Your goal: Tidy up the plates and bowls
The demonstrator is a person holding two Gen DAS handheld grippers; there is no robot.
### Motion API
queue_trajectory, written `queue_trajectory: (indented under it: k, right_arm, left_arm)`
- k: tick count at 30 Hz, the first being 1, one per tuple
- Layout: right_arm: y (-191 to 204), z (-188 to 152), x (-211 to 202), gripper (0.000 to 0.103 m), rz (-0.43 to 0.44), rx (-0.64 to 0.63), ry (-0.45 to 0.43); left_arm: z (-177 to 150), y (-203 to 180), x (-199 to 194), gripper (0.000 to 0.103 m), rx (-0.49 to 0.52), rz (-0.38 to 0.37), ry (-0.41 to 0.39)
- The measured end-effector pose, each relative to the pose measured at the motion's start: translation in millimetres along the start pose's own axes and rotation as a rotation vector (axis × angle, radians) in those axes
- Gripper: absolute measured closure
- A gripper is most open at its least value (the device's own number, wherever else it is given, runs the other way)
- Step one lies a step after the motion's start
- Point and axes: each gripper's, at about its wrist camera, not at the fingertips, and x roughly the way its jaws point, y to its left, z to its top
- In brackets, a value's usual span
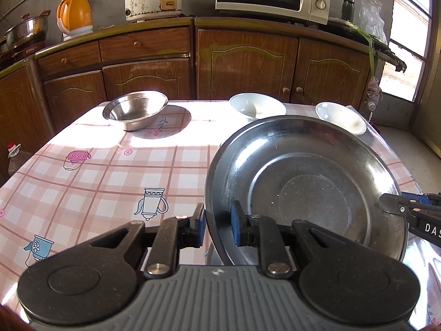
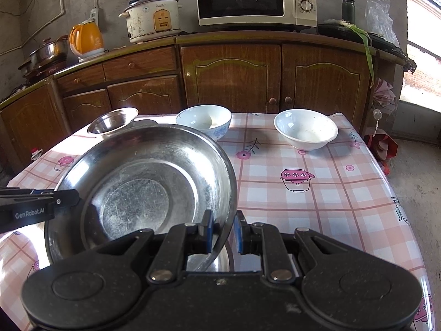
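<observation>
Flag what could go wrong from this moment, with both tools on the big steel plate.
1. Both the left tool and right tool pinch only the thin rim of the large steel plate; uneven motion could twist it loose.
2. Carried toward the far side, it might knock the blue-patterned bowl or white bowl.

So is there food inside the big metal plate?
No, the metal plate shows only its bare, scratched bottom, with its rim pinched by the right gripper and left gripper.

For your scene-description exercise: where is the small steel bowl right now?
The steel bowl sits at the table's far left, in sunlight. The blue-patterned bowl is its nearest neighbour, to its right in both views.
</observation>
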Motion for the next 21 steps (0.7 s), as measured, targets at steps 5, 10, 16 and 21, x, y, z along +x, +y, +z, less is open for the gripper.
queue_trajectory:
  k: [5,10,16,21]
  right_arm:
    - [-2,-3,-1,0.083,-0.007,0.000,0.003]
    - [-3,-5,-3,0.083,-0.013,0.000,0.007]
    - [-7,-9,-3,0.083,-0.016,0.005,0.013]
    - [-9,-11,-4,0.083,-0.020,0.008,0.018]
  left_arm:
    - [-2,-2,1,0.083,0.001,-0.008,0.005]
    - [-4,-3,3,0.083,0.001,-0.013,0.010]
    - [-5,-5,3,0.083,0.003,-0.020,0.015]
    - [-6,-6,5,0.083,0.007,-0.026,0.019]
